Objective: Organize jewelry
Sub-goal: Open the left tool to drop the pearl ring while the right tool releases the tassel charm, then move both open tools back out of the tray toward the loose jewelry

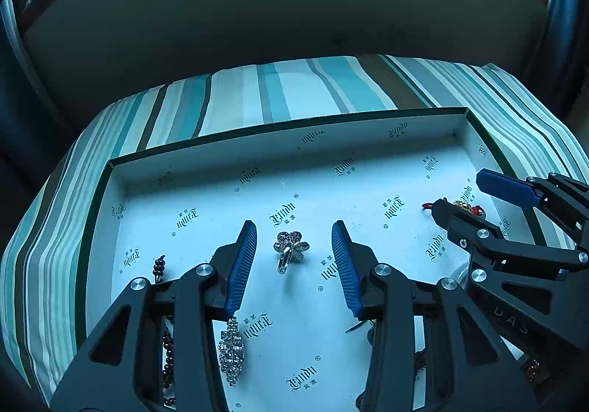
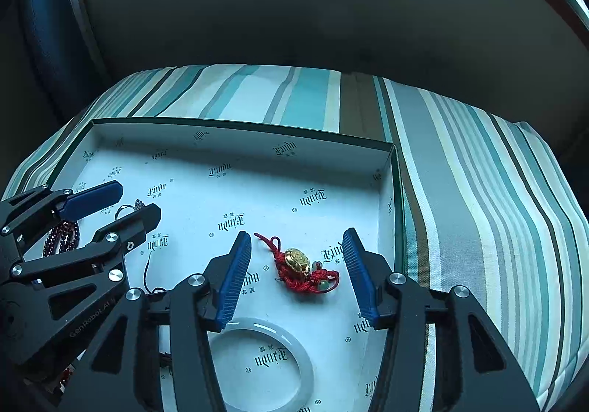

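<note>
A shallow white box [image 1: 191, 150] lined with printed paper lies on a striped cushion and holds the jewelry. My left gripper [image 1: 293, 233] is open and empty, its jaws either side of a rhinestone flower ring [image 1: 290, 247]. A rhinestone strip [image 1: 231, 353] and dark red beads [image 1: 167, 356] lie under its left finger. My right gripper [image 2: 297, 240] is open and empty around a red cord charm with a gold bead [image 2: 300, 263]. A pale jade bangle [image 2: 294, 349] lies below it. The red beads [image 2: 62, 235] and the ring [image 2: 129, 207] show at left.
The box walls [image 2: 392, 191] rise around the jewelry. The striped cushion [image 2: 478, 191] extends to the right and behind. A dark wall and windows stand beyond. Each gripper shows in the other's view, the right gripper [image 1: 456, 196] at the box's right side.
</note>
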Demonstrator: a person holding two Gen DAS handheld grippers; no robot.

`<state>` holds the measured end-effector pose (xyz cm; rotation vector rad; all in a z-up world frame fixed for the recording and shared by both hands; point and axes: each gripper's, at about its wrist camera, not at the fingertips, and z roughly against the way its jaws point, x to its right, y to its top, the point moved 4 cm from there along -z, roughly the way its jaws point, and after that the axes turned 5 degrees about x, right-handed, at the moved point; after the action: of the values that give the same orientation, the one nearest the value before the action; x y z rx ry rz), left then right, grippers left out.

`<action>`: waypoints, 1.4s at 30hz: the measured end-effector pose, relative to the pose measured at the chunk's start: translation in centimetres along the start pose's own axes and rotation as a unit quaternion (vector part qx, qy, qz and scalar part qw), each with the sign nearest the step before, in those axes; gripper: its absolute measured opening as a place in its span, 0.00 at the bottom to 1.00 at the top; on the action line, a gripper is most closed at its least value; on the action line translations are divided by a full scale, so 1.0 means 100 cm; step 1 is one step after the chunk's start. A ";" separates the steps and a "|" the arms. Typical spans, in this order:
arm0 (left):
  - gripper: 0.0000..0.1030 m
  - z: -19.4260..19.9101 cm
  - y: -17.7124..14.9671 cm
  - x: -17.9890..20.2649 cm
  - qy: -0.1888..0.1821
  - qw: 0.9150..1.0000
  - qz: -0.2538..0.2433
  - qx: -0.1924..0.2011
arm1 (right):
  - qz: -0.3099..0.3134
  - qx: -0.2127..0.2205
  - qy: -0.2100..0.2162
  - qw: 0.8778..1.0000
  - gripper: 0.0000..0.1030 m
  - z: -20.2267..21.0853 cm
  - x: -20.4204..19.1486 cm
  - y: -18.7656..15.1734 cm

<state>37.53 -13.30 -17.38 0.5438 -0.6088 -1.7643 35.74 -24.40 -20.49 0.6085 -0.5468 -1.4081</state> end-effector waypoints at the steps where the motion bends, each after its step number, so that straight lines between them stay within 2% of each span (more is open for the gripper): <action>1: 0.45 0.001 0.000 0.000 -0.001 1.000 0.002 0.001 | -0.001 0.003 -0.001 1.000 0.50 0.001 0.001 0.000; 3: 0.51 0.003 0.001 0.001 -0.002 1.000 0.002 0.004 | -0.002 0.007 -0.002 1.000 0.50 0.002 0.001 0.001; 12: 0.63 0.013 0.007 -0.002 0.003 1.000 0.012 0.018 | -0.004 0.019 -0.009 1.000 0.50 0.011 0.004 0.002; 15: 0.71 0.015 0.008 -0.005 0.012 1.000 0.012 0.022 | -0.006 0.022 -0.011 1.000 0.51 0.013 0.005 0.002; 18: 0.74 0.018 0.008 -0.006 0.011 1.000 0.014 0.025 | -0.005 0.024 -0.013 1.000 0.52 0.017 0.005 0.001; 24: 0.78 0.035 0.006 -0.009 0.010 0.999 0.021 0.035 | -0.007 0.039 -0.016 0.999 0.56 0.038 0.004 0.001; 31: 0.79 0.075 -0.002 -0.020 0.013 0.998 0.026 0.059 | -0.008 0.053 -0.012 0.998 0.56 0.071 -0.003 -0.006; 42: 0.79 0.131 -0.052 -0.053 0.034 0.996 0.049 0.061 | -0.012 0.043 -0.002 0.999 0.56 0.111 -0.020 -0.053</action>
<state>26.82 -5.29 -10.50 0.6455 -0.6875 -1.6175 24.18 -23.43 -15.97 0.6835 -0.6079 -1.4144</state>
